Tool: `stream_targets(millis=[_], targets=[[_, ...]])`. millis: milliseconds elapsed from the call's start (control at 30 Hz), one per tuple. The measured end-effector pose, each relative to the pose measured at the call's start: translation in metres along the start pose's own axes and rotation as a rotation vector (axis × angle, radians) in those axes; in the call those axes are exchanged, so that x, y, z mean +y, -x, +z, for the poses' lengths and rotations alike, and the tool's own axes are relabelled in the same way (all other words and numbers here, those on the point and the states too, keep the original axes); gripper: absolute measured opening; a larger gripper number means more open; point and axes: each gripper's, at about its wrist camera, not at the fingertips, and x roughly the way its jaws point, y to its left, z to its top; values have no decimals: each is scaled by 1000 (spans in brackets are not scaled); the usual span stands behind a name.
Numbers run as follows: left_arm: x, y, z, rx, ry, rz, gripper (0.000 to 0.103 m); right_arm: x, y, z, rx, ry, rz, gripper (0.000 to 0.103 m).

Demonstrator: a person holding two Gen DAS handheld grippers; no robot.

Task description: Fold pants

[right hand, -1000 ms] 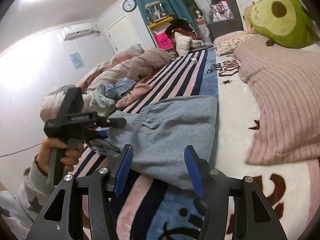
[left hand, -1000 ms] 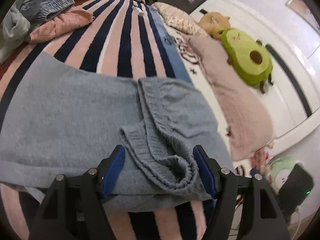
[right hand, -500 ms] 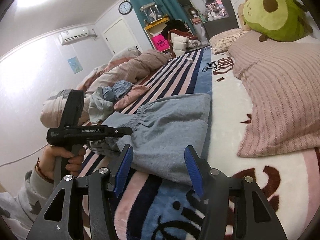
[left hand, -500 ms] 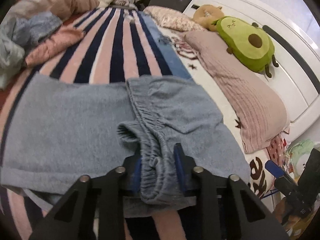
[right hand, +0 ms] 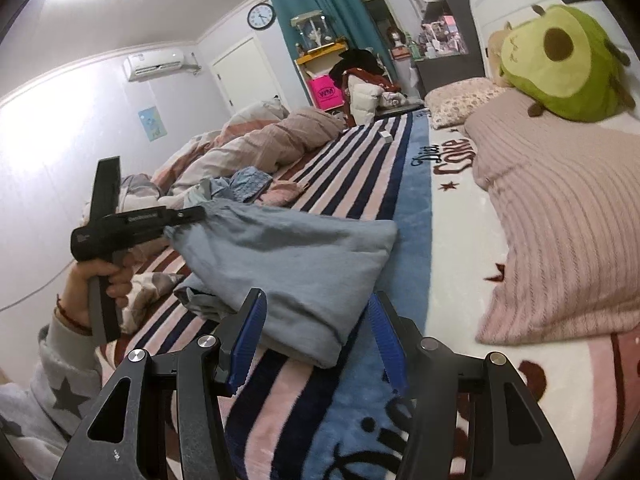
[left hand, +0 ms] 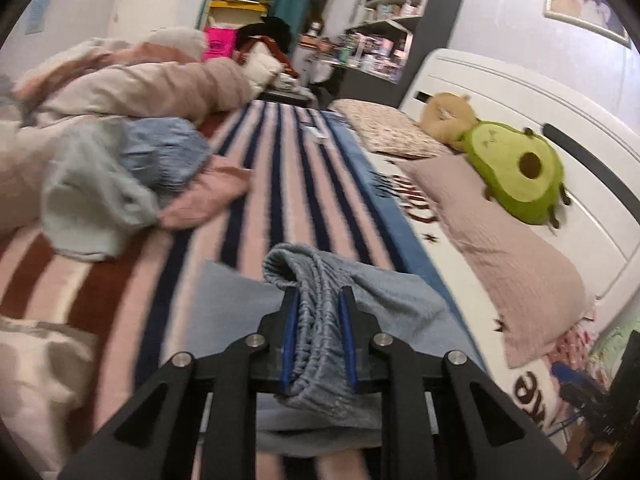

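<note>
Left tongs [left hand: 318, 300]: mine, just closing, clenched on the bunched elastic waistband of the grey-blue pants [left hand: 320, 332]; the band fills the gap between the blue pads [left hand: 290, 336].
Right tongs [right hand: 316, 330]: spread apart with nothing between them, hovering just above the near folded edge of the pants.
Pants: one waist corner hangs lifted from my left tongs, the rest slopes down onto the striped blanket [right hand: 360, 168] covering the bed, folded over on itself.
My left hand [right hand: 100, 280]: wrapped round the handle, star-print sleeve [right hand: 64, 384] below.
Nearby: heap of clothes [left hand: 120, 184] beyond the pants, pink pillow [right hand: 560, 220] and avocado plush [right hand: 560, 64] to the right.
</note>
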Motion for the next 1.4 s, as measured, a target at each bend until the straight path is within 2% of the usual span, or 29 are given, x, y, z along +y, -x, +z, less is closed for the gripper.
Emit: stream_targets(millis=[267, 333, 400, 433, 500, 567, 600, 633, 667, 700, 733, 800, 967, 1033, 1067, 1200, 1333, 1367, 1400], targets=[[63, -13, -41, 75, 29, 82, 15, 20, -41, 2, 71, 8, 5, 49], [68, -15, -45, 70, 30, 94, 6, 23, -48, 2, 85, 9, 1, 49], [77, -10, -42, 37, 17, 173, 3, 25, -53, 1, 96, 14, -7, 49], [83, -8, -39, 30, 29, 165, 3, 26, -55, 1, 100, 16, -11, 49], [97, -6, -36, 46, 91, 96, 3, 27, -59, 2, 104, 22, -23, 49], [101, -8, -34, 77, 81, 70, 7, 27, -67, 2, 112, 21, -35, 49], [100, -9, -34, 84, 62, 71, 19, 27, -70, 3, 115, 19, -39, 49], [99, -10, -35, 86, 56, 60, 45, 27, -73, 3, 118, 16, -45, 49], [98, -8, -35, 80, 62, 37, 55, 26, -77, 5, 119, 13, -51, 49], [98, -8, -36, 73, 75, 7, 60, 26, -80, 6, 121, 10, -53, 49], [97, -9, -36, 77, 91, -27, 60, 26, -83, 7, 123, 7, -53, 50], [96, -12, -35, 84, 105, -48, 61, 26, -90, 10, 131, 7, -56, 50], [91, -38, -35, 132, 98, -96, 67, 30, -110, 19, 171, 53, -69, 63], [91, -51, -41, 166, 98, -92, 67, 28, -122, 22, 201, 52, -81, 76], [93, -55, -43, 173, 107, -85, 67, 25, -129, 22, 221, 36, -90, 78], [105, -69, -56, 201, 163, -113, 67, 13, -149, 15, 280, -33, -71, 84], [106, -74, -63, 212, 178, -136, 67, -4, -164, 6, 331, -115, -49, 85], [106, -76, -63, 215, 182, -143, 67, -9, -167, 3, 341, -147, -26, 85], [104, -78, -63, 222, 186, -159, 62, -12, -168, 1, 344, -166, -12, 85]])
